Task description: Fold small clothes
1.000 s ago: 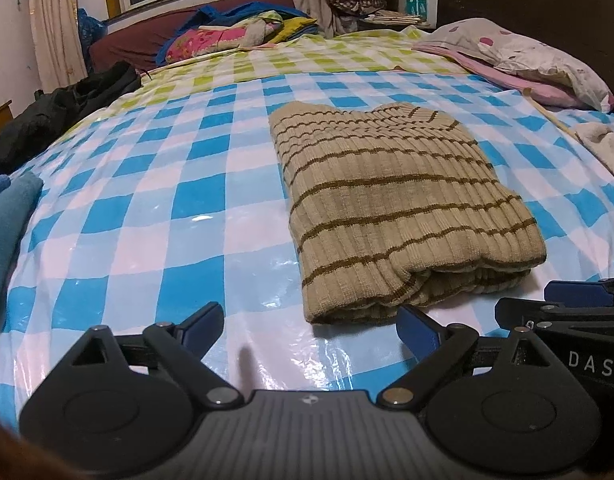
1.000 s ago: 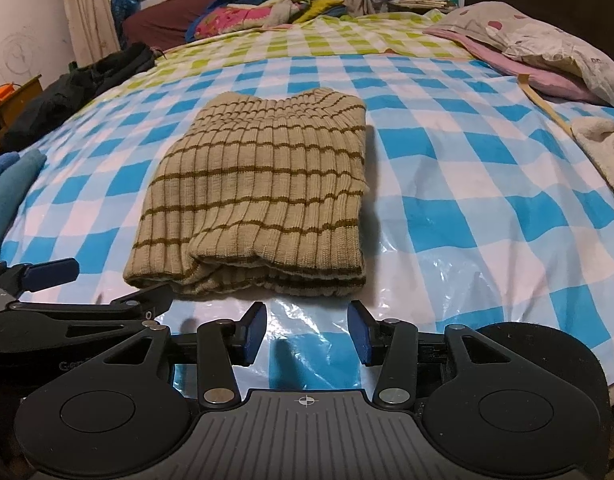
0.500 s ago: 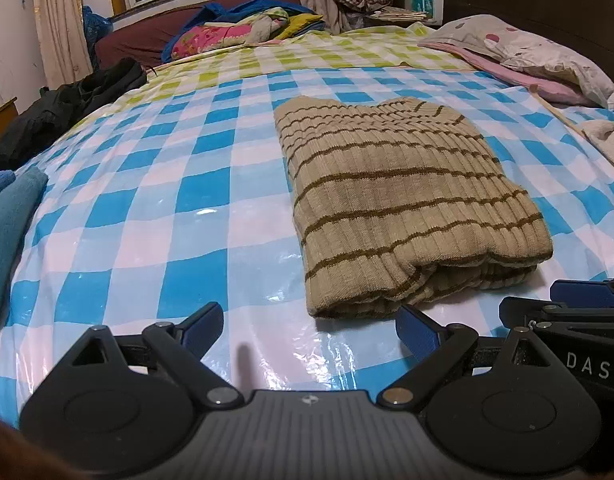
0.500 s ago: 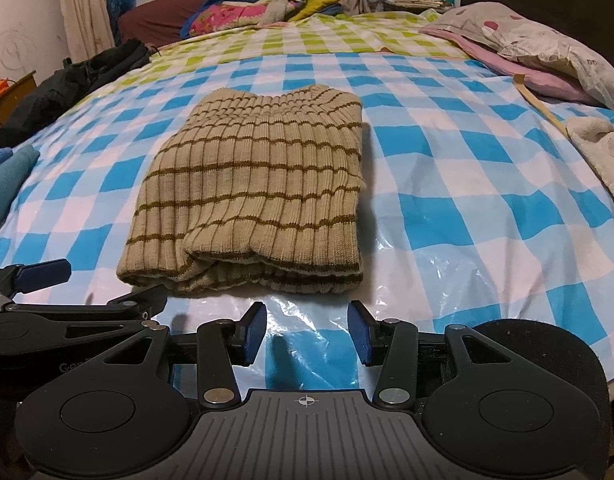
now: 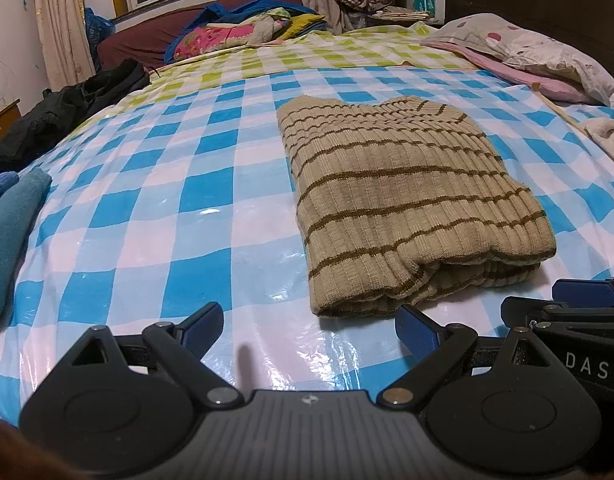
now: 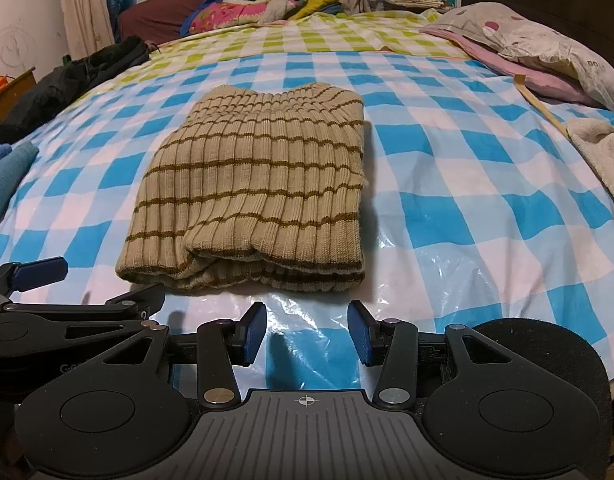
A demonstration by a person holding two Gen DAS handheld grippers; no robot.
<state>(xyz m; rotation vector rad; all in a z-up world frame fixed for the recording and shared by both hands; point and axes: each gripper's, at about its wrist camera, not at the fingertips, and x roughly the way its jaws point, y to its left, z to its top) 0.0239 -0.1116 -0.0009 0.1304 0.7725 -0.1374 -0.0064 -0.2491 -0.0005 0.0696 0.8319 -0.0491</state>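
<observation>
Where the views begin, nearest the cameras, the left gripper (image 5: 309, 330) and right gripper (image 6: 305, 334) both stand with jaws apart and nothing between them, poised over the blue-checked plastic sheet (image 6: 447, 216). Just beyond their tips lies the folded tan striped sweater (image 6: 259, 196), flat on the sheet, untouched. Farther back, a pink-spotted pillow (image 5: 527, 48) rests at right and dark clothing (image 5: 67, 108) at left.

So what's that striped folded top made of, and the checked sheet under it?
The striped top looks like soft ribbed knit, wool or acrylic: raised ribs, matte. The checked sheet looks like thin glossy plastic film: it glints and crinkles.
</observation>
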